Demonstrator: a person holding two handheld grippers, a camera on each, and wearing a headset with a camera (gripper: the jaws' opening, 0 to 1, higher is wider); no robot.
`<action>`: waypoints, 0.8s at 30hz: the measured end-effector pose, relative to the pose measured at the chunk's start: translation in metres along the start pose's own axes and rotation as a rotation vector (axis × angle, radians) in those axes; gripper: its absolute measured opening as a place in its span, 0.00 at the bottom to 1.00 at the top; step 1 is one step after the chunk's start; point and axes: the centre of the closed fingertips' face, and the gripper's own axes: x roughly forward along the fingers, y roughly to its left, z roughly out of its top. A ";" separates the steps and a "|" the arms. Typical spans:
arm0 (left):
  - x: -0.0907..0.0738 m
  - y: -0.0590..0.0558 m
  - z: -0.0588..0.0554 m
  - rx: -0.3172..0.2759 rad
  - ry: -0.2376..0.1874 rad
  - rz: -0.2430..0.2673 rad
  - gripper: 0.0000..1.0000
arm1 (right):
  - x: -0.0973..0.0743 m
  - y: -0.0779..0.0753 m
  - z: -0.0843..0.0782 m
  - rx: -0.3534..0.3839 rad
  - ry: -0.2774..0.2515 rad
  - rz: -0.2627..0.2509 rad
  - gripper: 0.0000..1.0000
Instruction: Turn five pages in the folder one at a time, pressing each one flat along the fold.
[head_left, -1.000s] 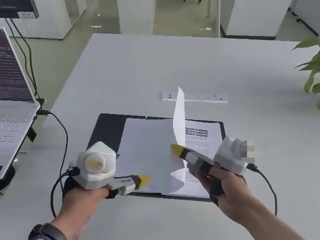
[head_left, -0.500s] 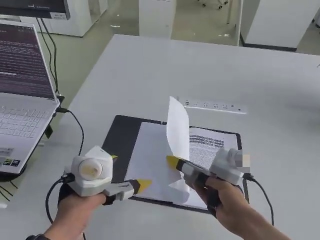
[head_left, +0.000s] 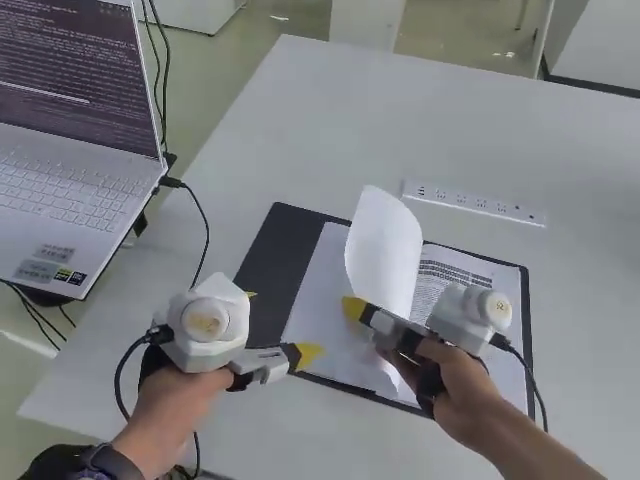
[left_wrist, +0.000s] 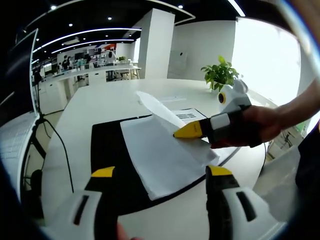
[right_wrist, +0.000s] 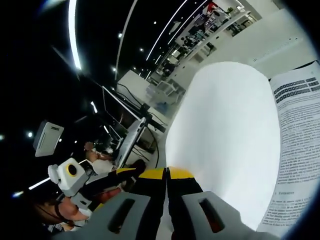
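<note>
Folder (head_left: 262, 262) lies open and flat on the white table (head_left: 330, 110), toward the near edge, between the two hands. Black inside cover is bare on the left. A stack of white sheets (head_left: 325, 300) sits over the middle, and a printed page (head_left: 455, 275) is exposed on the right.

Right gripper (right_wrist: 167, 174): jaws pressed together, pinching one sheet, the lifted page (head_left: 385, 245), close to its near edge. The page stands up off the folder, roughly over the fold, and its top part curls over. The blank side faces the right gripper view, with printed text visible to the right of it there. In the head view the yellow tips sit at the foot of the page, above the near half of the folder, and the hand (head_left: 450, 385) behind them is on the near right.

Left gripper (left_wrist: 161, 172): jaws spread wide, nothing between them. It is held at the near-left corner of the folder, pointing right across the near edge. Cannot tell if it touches the paper or the cover. The left gripper view looks over the black cover and white sheets, with the right gripper's yellow tip holding the page beyond.

An open laptop (head_left: 75, 150) is on the far left, with lines of text on its screen. A white power strip (head_left: 475, 203) lies on the table just beyond the folder, far right. A black cable (head_left: 200, 235) runs from beside the laptop down toward the left gripper. A potted plant (left_wrist: 220, 75) is in the background of the left gripper view.
</note>
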 end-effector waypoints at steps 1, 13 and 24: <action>-0.001 0.000 0.000 -0.002 0.000 0.002 0.71 | 0.003 0.000 -0.002 0.002 0.006 0.003 0.00; -0.008 0.013 -0.020 -0.051 0.016 0.030 0.71 | 0.040 -0.014 -0.022 0.080 0.063 -0.008 0.00; -0.012 0.017 -0.030 -0.055 0.039 0.043 0.70 | 0.063 -0.058 -0.053 0.126 0.132 -0.124 0.00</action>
